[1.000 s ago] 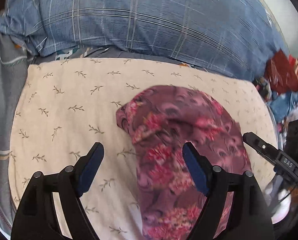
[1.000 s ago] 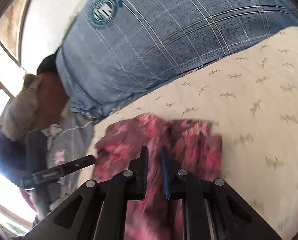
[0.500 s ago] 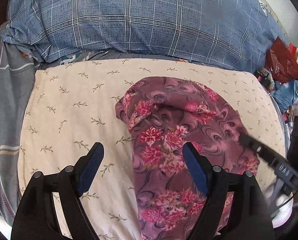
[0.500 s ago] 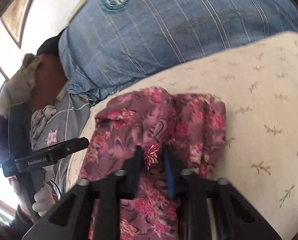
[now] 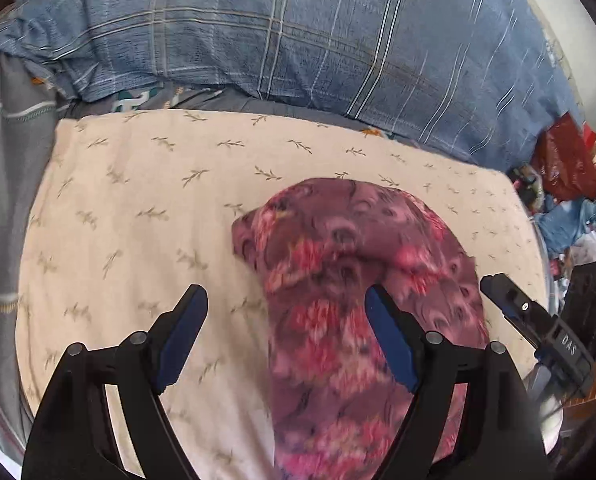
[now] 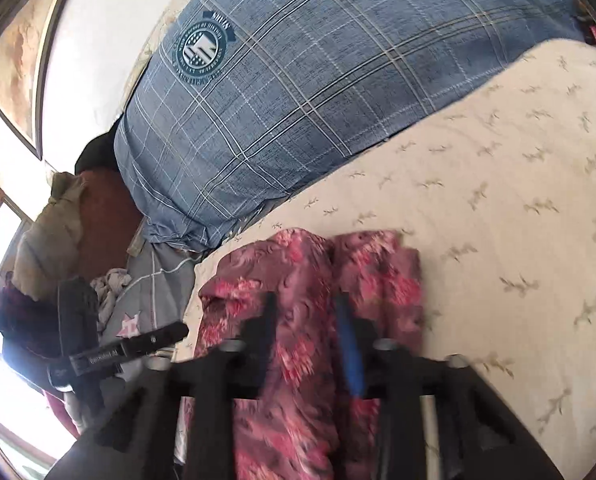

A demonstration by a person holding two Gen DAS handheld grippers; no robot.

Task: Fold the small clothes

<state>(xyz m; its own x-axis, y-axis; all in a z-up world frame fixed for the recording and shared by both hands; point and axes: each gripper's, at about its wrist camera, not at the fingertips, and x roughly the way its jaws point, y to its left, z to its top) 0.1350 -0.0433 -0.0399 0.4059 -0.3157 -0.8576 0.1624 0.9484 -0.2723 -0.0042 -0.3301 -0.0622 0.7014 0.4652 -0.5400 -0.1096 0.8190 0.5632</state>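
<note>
A purple garment with pink flowers (image 5: pixel 357 260) lies bunched on a cream leaf-print cushion (image 5: pixel 158 200). My left gripper (image 5: pixel 284 294) hovers open and wide over the garment's left edge, one finger above bare cushion, the other above the cloth. In the right wrist view the garment (image 6: pixel 298 264) shows two humped folds on the cushion (image 6: pixel 497 200). My right gripper (image 6: pixel 303 300) is opening its jaws, with a fold of the cloth lying between them. The picture is blurred, and the pads do not seem to press on the cloth. One right finger (image 5: pixel 513 308) shows at the garment's right edge.
A big blue plaid pillow (image 5: pixel 298 40) lies behind the cushion. Grey striped bedding (image 5: pixel 2 200) borders its left side. A red bag (image 5: pixel 565 160) and loose clothes crowd the right. A framed picture (image 6: pixel 18 60) hangs on the wall. More clothes (image 6: pixel 58 220) are heaped by the window.
The right jaws pinched a fold of the garment half a second ago and have now spread apart. The garment has settled back onto the cushion. The left jaws stayed wide.
</note>
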